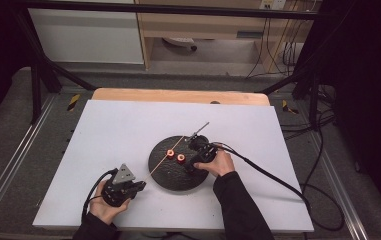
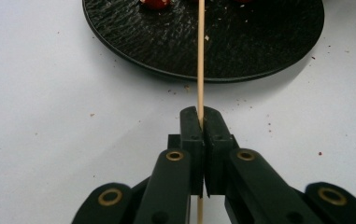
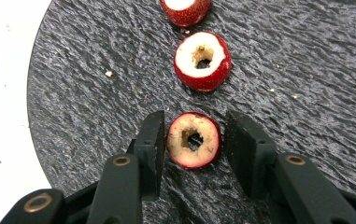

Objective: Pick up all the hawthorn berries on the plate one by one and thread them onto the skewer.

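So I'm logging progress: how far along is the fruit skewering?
Early. Done: left claw clamps the skewer. In hand: right claw straddles a cored fruit piece, one pad touching, not gripped. Left: that piece and two others on the black plate.

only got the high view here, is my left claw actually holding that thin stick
Observer: Yes. The left gripper view shows the left claw shut on the wooden skewer, which runs out over the black plate.
Operator: and the right claw, anything in it
Observer: The right claw straddles a cored red fruit piece lying on the plate. A gap shows beside one jaw, so it is not gripped yet.
Operator: i count two red pieces up top
Observer: The right gripper view shows three in a row: beyond that one lie a middle piece and a far piece.
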`<state>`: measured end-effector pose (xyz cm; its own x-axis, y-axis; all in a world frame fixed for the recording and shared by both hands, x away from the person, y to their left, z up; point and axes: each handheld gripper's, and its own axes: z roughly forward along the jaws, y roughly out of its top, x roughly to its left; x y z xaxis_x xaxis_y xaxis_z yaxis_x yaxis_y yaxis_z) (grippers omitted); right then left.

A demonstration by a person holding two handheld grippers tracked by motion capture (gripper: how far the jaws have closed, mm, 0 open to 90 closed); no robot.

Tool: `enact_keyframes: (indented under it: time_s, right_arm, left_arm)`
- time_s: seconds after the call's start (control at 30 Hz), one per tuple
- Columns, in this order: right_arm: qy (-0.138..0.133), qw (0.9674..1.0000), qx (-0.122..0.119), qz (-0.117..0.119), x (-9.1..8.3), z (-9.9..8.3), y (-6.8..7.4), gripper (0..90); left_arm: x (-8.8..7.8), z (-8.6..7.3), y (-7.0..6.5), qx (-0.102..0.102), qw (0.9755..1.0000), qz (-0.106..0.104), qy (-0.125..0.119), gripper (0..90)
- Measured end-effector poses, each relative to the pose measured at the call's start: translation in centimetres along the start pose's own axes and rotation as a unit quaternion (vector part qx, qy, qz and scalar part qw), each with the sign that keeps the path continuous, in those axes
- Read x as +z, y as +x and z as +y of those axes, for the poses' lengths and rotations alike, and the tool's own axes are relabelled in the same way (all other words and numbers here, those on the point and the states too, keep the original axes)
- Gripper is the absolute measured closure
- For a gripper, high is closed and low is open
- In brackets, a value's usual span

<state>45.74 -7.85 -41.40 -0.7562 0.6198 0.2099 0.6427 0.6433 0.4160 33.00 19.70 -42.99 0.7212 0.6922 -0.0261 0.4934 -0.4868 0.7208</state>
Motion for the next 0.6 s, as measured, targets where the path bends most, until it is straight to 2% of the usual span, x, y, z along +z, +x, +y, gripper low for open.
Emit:
enact_keyframes:
  time_s: [0.33,0.43,0.6]
  right_arm:
    - [-0.003,1.0,0.004,-0.003,-0.1,0.0,0.1,61.7]
    - [-0.011,0.9999,0.007,-0.001,-0.6,0.0,0.1,61.8]
    - [-0.041,0.999,0.017,0.001,-2.2,-0.1,0.3,61.9]
  left_arm:
    - [0.0,0.0,0.1,-0.006,1.0,0.005,0.003,88.4]
    - [-0.1,0.0,0.2,-0.007,1.0,0.006,0.001,88.4]
    - [-0.2,0.0,0.1,-0.008,0.9999,0.007,-0.002,88.4]
